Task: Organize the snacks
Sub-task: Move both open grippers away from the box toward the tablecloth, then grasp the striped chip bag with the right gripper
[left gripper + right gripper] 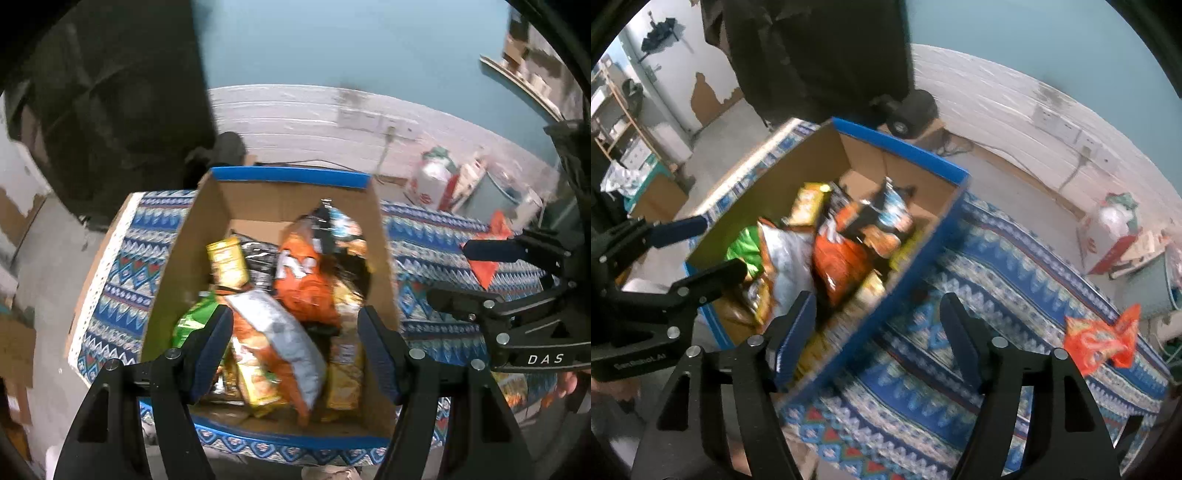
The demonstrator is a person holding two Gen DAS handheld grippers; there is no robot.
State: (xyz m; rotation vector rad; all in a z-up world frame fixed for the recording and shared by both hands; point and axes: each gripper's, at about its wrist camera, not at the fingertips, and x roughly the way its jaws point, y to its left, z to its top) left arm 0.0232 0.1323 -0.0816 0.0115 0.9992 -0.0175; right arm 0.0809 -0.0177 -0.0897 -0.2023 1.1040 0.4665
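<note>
Hovering with both my left claw (293, 347) and right claw (877, 332) spread wide and empty, I should swing right toward the orange packet (1102, 341), then return it to the box (916, 155).

The cardboard box (207, 236) stands on the patterned cloth (122, 280), filled with a heap of snack packets (295, 280); the left gripper (295, 350) hangs above the box's near end; the right gripper (879, 332) hangs over the box's right wall; right of the box, well apart, a lone snack bag (1102, 341) lies on the cloth.
</note>
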